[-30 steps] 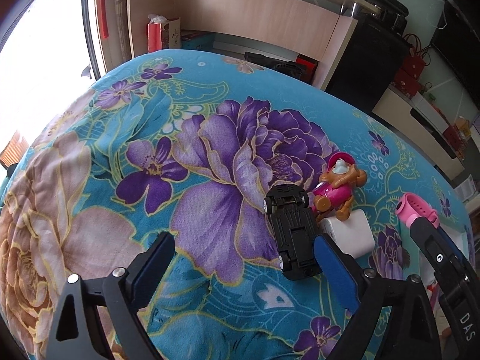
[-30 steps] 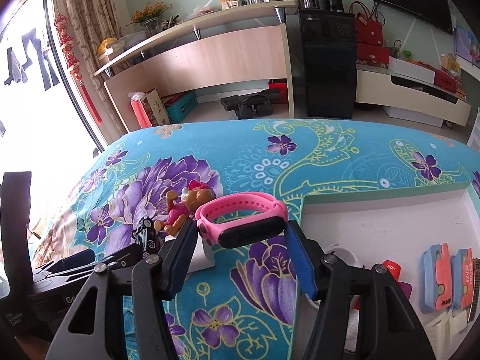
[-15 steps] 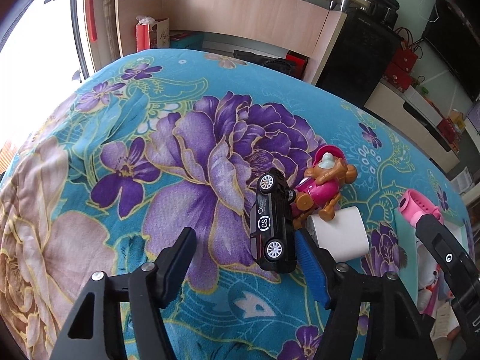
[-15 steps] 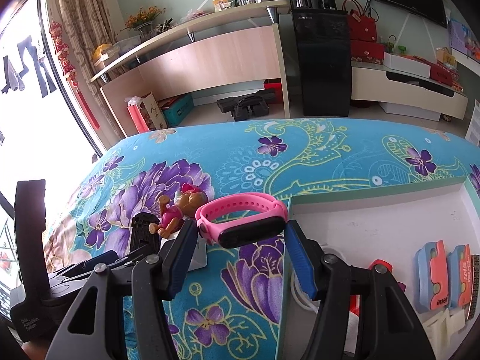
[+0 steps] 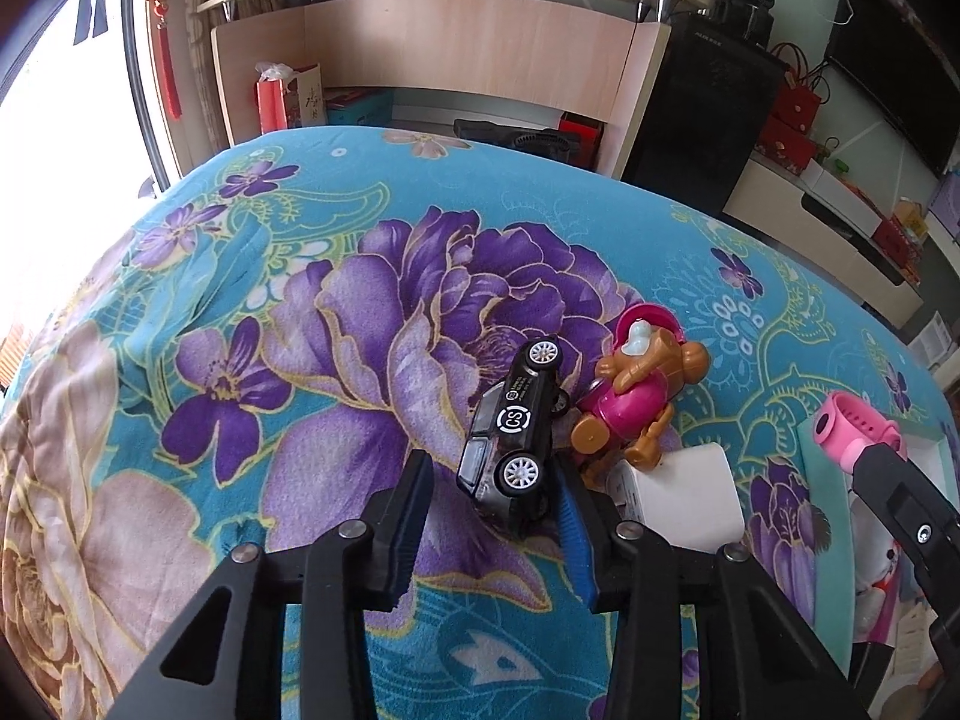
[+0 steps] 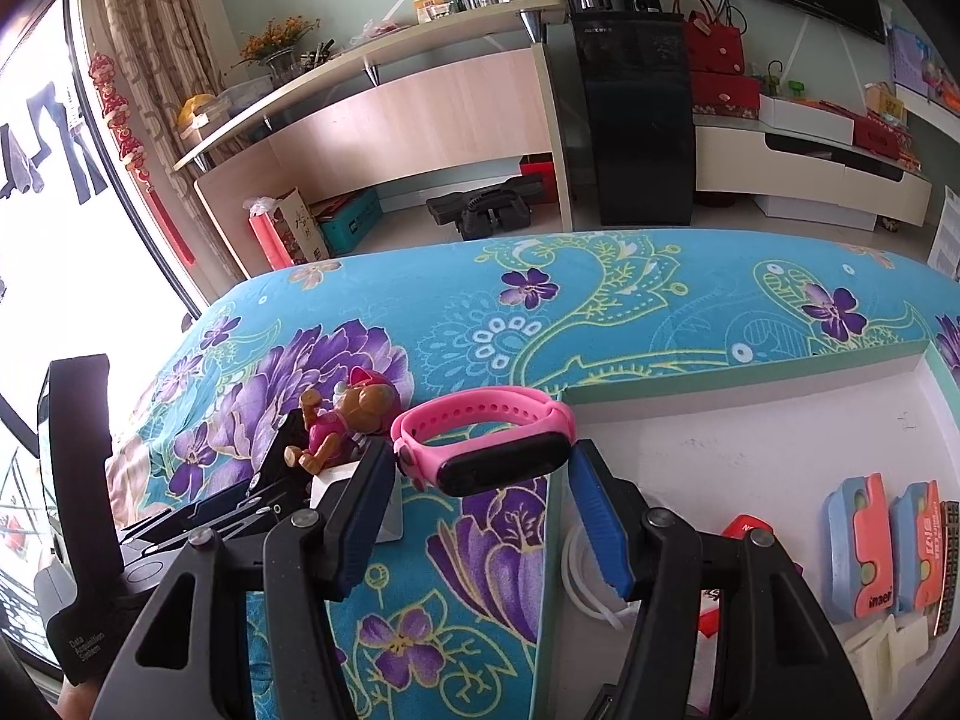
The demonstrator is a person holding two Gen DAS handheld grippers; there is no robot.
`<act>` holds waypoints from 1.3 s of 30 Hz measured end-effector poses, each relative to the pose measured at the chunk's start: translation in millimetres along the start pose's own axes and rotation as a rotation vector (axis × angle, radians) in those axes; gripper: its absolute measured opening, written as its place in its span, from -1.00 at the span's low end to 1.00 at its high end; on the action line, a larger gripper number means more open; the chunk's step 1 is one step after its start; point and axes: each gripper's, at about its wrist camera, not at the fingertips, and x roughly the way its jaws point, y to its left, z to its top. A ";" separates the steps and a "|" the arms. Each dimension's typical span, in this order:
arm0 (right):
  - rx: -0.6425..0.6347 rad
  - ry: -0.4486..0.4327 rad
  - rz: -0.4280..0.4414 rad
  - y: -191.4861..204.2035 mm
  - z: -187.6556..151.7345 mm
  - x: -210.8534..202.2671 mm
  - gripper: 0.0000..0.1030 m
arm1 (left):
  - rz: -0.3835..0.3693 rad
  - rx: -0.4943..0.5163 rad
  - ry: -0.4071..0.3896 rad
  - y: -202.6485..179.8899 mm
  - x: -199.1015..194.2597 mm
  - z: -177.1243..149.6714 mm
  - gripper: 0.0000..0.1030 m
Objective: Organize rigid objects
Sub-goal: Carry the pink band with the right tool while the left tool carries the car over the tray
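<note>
Our left gripper (image 5: 495, 495) has just been closing around the car (image 5: 515, 443); our right gripper (image 6: 480, 480) grips the pink band (image 6: 486, 441).

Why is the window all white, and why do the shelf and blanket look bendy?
Left wrist view: daylight overexposes the window to plain white; the fisheye lens bulges the blanket into a dome, while the toy car stays sharp. Right wrist view: same white window, the shelf curves, the corners go dark.
</note>
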 end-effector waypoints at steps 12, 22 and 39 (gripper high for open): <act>0.009 0.005 -0.003 -4.0 0.3 1.5 0.20 | -0.001 0.012 -0.034 -2.8 -5.0 4.7 -0.39; 0.015 -0.006 -0.003 -7.6 0.8 -5.7 0.20 | 0.013 0.004 -0.122 -3.2 -39.4 6.6 -0.40; 0.109 -0.055 -0.157 -76.5 -2.1 -53.7 0.20 | -0.055 0.161 -0.232 -73.1 -92.0 4.5 -0.40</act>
